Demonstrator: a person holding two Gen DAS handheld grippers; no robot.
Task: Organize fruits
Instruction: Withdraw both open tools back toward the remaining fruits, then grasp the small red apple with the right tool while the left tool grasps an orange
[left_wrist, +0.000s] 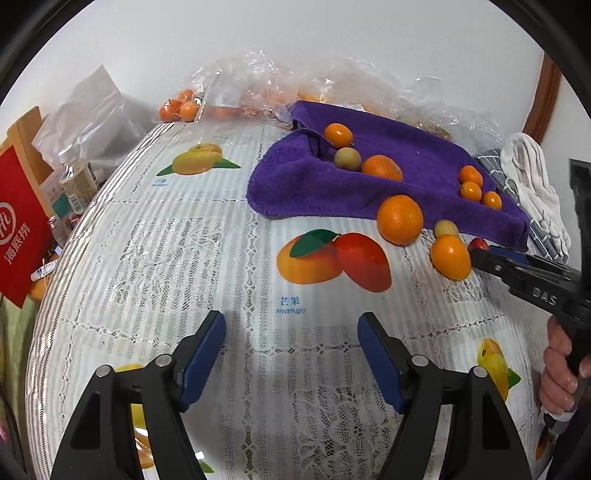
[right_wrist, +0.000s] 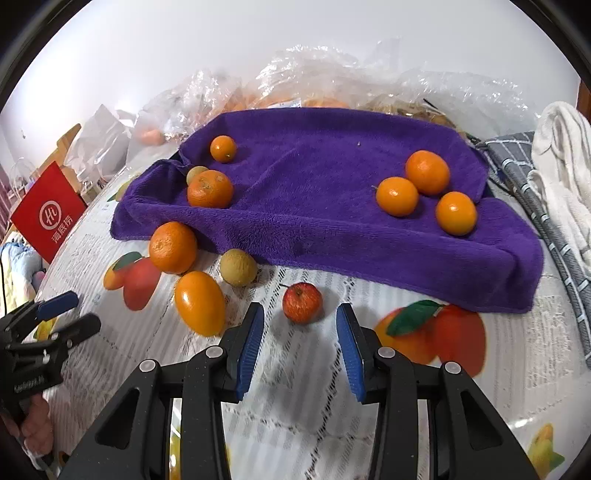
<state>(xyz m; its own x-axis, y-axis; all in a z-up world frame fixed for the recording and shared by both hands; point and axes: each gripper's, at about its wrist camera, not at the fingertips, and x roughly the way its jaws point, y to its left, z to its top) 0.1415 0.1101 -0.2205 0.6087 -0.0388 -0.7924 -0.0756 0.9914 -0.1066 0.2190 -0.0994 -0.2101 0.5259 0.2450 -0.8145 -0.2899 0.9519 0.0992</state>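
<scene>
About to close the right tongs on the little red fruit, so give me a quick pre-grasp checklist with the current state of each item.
1. Right tongs open: ok, both blue pads are spread wide.
2. Small red fruit lined up: ok, it sits just ahead of the gap, roughly centred between the pads.
3. Fruit inside the pads: not ok, it lies beyond the fingertips; advance first.
4. Neighbours clear: ok, the oval orange fruit and the tan round fruit sit apart to the left.
5. Left tongs out of the way: ok, open, holding nothing, off to the left.
6. Drop spot on the purple towel: ok, bare cloth mid-towel.
</scene>
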